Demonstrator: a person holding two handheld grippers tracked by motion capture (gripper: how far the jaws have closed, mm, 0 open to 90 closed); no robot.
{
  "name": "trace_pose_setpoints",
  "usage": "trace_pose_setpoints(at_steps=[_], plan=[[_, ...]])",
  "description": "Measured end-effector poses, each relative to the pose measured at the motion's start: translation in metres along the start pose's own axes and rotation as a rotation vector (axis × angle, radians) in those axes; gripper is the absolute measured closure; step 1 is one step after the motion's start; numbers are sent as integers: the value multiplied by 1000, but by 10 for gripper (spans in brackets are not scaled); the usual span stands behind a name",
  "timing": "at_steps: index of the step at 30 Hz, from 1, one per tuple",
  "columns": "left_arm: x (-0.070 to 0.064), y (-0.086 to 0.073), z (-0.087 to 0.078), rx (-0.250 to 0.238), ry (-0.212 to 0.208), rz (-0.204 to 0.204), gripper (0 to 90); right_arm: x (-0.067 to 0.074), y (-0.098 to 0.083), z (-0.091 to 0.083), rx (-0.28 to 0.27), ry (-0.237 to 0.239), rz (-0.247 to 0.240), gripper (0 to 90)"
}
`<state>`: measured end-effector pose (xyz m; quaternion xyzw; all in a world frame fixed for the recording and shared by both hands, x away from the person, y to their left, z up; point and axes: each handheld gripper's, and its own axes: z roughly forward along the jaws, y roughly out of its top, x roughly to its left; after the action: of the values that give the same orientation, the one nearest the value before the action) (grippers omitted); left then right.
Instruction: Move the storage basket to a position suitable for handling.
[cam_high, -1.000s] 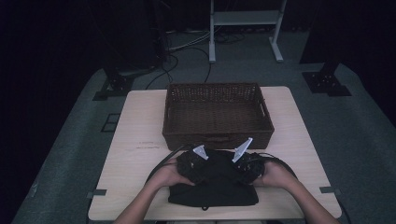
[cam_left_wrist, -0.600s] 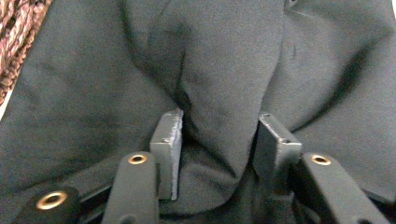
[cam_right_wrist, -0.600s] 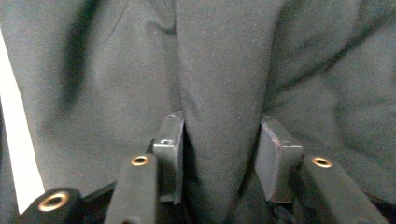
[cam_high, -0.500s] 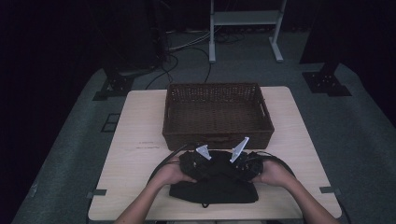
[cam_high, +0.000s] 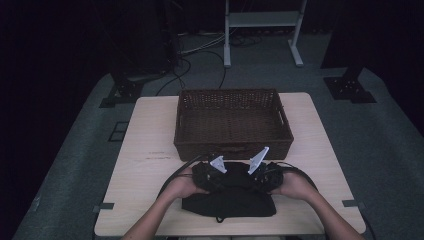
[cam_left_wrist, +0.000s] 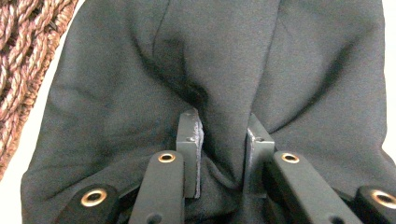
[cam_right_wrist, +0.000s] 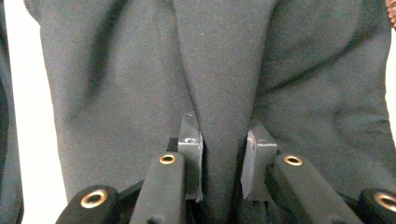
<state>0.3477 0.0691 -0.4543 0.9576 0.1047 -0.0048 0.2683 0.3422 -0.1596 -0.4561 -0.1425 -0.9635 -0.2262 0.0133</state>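
High view: dark garment (cam_high: 227, 200) lies bunched at the lower centre of the frame, on the near edge of the table (cam_high: 145, 145), just in front of the wicker basket (cam_high: 232, 120). Left gripper (cam_high: 209, 173) and right gripper (cam_high: 260, 172) sit on the garment's far edge, close together, a hand behind each. Basket looks empty. Jaw state not readable from here.

Left gripper view: jaws narrow, with a raised fold of the black cloth (cam_left_wrist: 224, 93) pinched between the two pads. Basket weave shows at the upper left of the frame. Risk: the fold held is thin and sits near the pad tips (cam_left_wrist: 189, 135); on a lift the cloth's weight could pull it out.

Right gripper view: same picture, jaws narrow and closed on a ridge of cloth (cam_right_wrist: 224, 84) that runs up the centre of the frame. Bare table at the left edge.

Judgement: both grips are on the same edge and near one another, so most of the garment would hang below and could snag on the basket's near wall if carried over low. An uneven lift would load one grip and make a slip likelier.
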Motion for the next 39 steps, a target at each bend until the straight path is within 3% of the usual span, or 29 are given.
trace_pose_setpoints(at_steps=[9, 29, 39], plan=[[-4, 2, -7, -12, 6, 16, 740, 4, 4, -9, 3, -15, -20, 728], [-17, 18, -37, -18, 46, 74, 747, 16, 8, -44, -59, -39, -65, 729], [-20, 22, -50, -22, 53, 80, 747, 18, 14, -55, -73, -38, -71, 729]])
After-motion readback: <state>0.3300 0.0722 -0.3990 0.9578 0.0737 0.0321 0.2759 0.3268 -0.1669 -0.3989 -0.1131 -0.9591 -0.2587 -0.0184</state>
